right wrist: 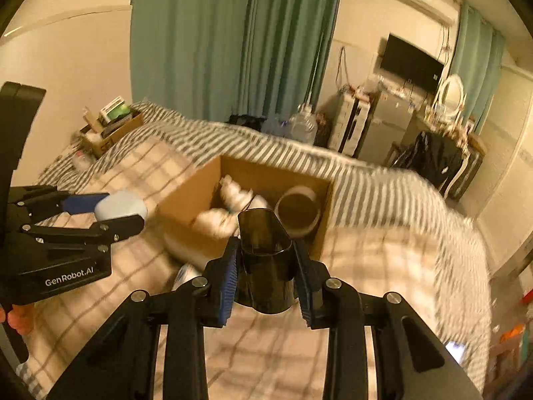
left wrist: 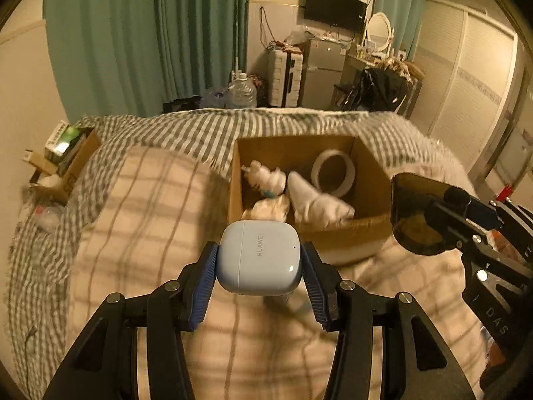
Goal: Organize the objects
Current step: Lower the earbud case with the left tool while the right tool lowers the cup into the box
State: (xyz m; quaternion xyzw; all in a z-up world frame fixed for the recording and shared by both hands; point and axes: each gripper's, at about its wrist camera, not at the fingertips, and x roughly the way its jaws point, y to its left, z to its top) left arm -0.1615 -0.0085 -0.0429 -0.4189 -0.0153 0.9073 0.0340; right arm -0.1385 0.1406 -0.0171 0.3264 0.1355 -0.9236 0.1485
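Observation:
My left gripper (left wrist: 260,263) is shut on a pale blue earbud case (left wrist: 260,256) marked HUAWEI, held above the checked blanket just short of the open cardboard box (left wrist: 336,233). My right gripper (right wrist: 265,266) is shut on a dark translucent cup (right wrist: 265,260), held in front of the same box (right wrist: 186,200). The box holds a white tape roll (left wrist: 332,173) and crumpled white cloths (left wrist: 316,203). From the right wrist view the left gripper (right wrist: 116,211) with the case shows at the left; the right gripper's cup (left wrist: 416,213) shows at the right of the left wrist view.
The bed has a checked blanket (left wrist: 150,233) and a grey striped cover (left wrist: 186,133). A second cardboard box (left wrist: 66,160) with packets sits at the bed's far left corner. Beyond the bed stand water bottles (left wrist: 241,91), a suitcase (left wrist: 284,76) and a dresser with a mirror (left wrist: 378,30).

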